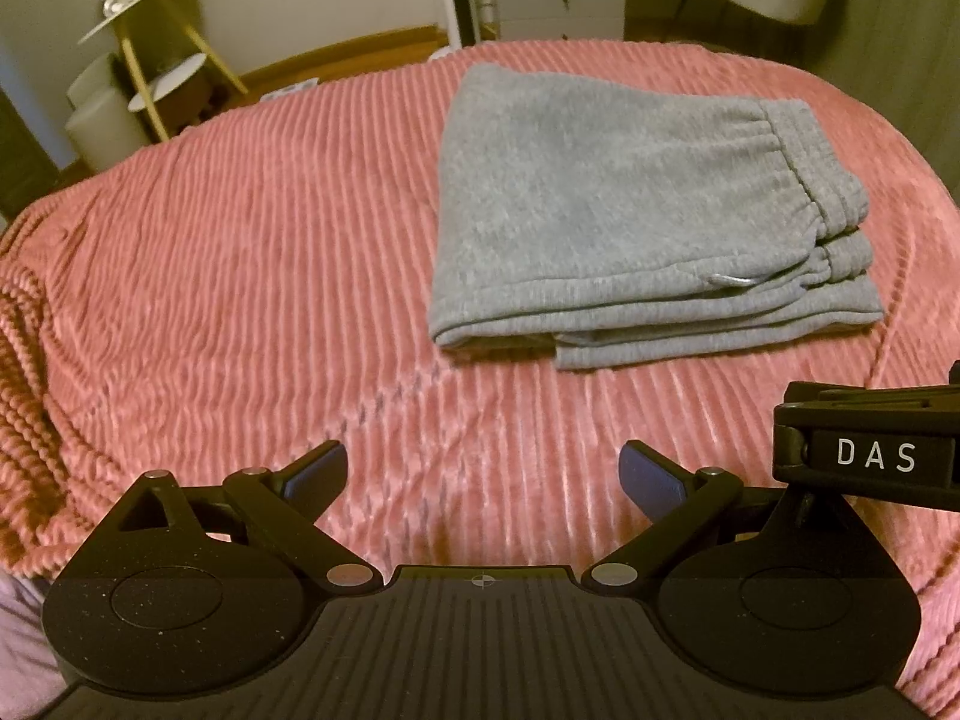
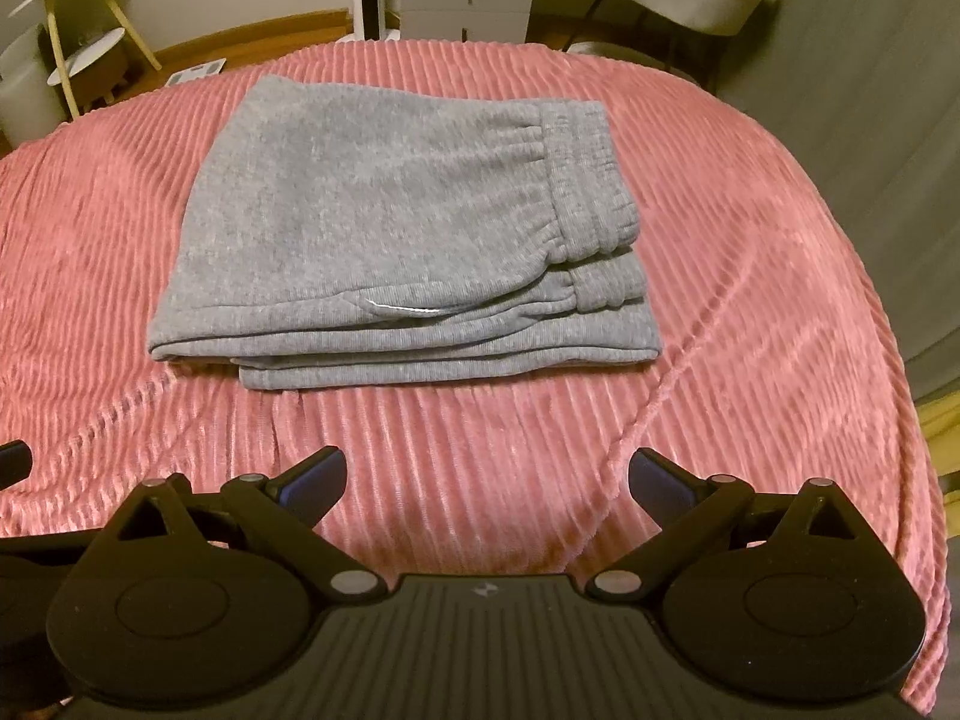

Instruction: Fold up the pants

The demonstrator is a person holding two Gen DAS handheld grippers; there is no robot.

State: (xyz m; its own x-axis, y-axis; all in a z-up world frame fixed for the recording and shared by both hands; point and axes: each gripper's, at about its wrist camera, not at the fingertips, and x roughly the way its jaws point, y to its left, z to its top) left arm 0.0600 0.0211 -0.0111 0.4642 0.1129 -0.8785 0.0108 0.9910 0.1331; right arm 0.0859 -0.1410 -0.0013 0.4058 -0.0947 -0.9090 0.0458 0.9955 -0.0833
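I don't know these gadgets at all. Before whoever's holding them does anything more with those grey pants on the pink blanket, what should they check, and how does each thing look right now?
1. Left gripper empty and open: ok, jaws spread, nothing between them.
2. Right gripper empty and open: ok, same.
3. Both grippers clear of the pants: ok, bare blanket lies between fingertips and cloth.
4. Pants folded into a compact stack: ok, several layers, waistband on the right.
5. Edges lined up: not ok, the lowest layer pokes out at the near edge.
6. Underside smooth: cannot tell, hidden.
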